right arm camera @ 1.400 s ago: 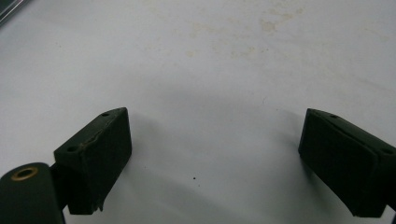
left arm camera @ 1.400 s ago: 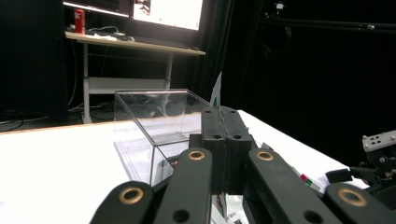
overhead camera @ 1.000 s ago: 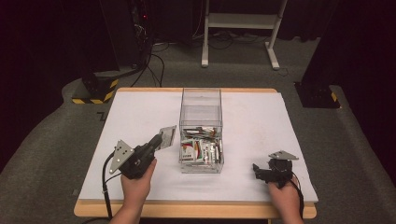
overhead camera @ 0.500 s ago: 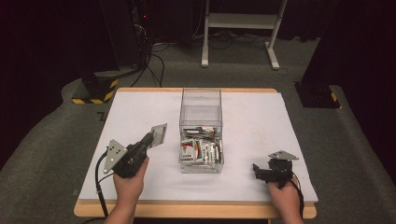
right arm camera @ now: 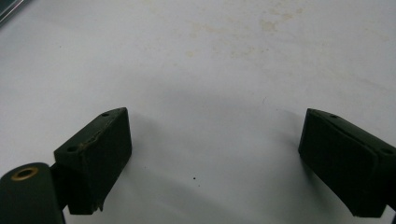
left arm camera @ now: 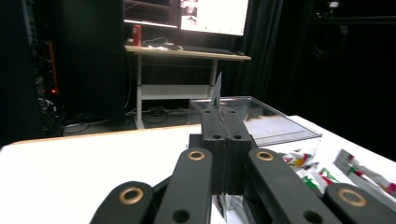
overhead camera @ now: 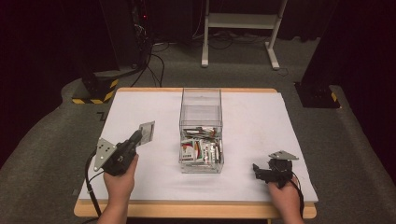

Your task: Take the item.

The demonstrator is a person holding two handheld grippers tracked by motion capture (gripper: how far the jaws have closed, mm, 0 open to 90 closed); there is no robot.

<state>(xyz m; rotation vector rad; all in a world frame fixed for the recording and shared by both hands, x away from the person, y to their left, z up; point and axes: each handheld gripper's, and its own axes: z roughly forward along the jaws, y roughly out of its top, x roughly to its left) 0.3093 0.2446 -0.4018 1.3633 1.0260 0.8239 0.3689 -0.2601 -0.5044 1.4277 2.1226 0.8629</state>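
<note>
We've got a packet pinched flat in the left claw, held up over the counter to the left of the clear box (which holds plenty more packets). So we're mid carry, looks like. Next we'd need a bare spot on the counter, lower gently, then let go. The right claw rests near the front right edge, spread wide with nothing in it.
</note>
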